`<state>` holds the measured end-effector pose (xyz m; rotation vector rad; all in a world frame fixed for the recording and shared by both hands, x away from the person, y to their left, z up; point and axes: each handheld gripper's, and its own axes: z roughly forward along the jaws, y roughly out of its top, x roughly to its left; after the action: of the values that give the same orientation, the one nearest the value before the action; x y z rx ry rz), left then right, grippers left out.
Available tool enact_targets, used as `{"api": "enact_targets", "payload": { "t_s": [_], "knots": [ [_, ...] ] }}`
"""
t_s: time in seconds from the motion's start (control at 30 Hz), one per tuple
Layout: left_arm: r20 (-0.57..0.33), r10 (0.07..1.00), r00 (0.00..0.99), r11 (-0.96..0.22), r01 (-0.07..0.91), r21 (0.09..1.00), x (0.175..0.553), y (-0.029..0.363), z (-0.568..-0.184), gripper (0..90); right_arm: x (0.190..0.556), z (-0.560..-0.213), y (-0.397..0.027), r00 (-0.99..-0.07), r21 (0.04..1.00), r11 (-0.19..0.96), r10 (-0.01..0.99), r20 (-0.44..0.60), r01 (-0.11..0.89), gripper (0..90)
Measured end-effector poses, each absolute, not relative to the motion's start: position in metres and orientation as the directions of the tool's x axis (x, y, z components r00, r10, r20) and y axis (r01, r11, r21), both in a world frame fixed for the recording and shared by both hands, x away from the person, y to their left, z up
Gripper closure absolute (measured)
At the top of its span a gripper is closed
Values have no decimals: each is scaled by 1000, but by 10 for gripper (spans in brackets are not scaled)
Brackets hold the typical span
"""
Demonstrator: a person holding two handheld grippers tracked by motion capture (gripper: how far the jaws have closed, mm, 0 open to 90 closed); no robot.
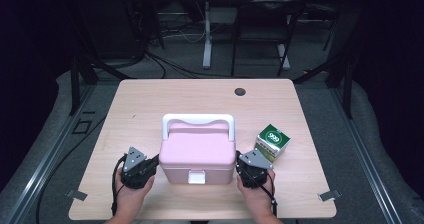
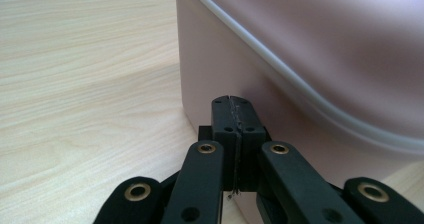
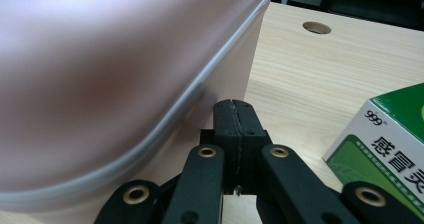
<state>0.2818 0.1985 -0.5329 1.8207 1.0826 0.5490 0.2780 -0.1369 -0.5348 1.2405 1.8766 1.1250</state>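
Left claw (image 1: 153, 162) closed | right claw (image 1: 240, 163) closed | flanking pink box (image 1: 198, 151)

Left tongs (image 1: 150, 163) and right tongs (image 1: 239, 165), each held in one hand rising from the near edge of the tabletop (image 1: 150, 99), flank the pink box (image 1: 198, 151). Both point inward at its side walls, tips at or just short of the walls. Jaws of both are pressed together with nothing between them. Grey three-cornered plates face upward.

Green-white carton (image 3: 385, 144): "999" logo, Chinese characters "感冒" beneath.
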Motion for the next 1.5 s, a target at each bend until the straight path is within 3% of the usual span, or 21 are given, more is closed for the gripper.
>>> {"api": "enact_targets", "payload": {
  "t_s": [0.47,0.63,0.93,1.07,1.23,1.5],
  "knots": [
    [-66,845,530,-235,480,845,280,199,-533,893,277,-533,-139,-388,887,211,921,-40,410,900],
    [-106,839,533,-215,504,837,289,207,-530,749,279,-523,-148,-402,896,203,915,-30,395,817],
    [-107,822,559,-169,419,892,301,227,-488,651,288,-500,-170,-421,922,127,906,42,366,718],
    [-125,795,594,-150,391,908,305,223,-472,546,295,-482,-177,-451,917,109,889,83,384,594],
    [-165,786,596,-127,417,900,314,214,-462,464,299,-470,-177,-479,934,57,869,127,352,511],
    [-232,757,611,-93,452,887,329,196,-470,417,311,-469,-162,-523,928,35,834,178,372,465]
  ]
}}
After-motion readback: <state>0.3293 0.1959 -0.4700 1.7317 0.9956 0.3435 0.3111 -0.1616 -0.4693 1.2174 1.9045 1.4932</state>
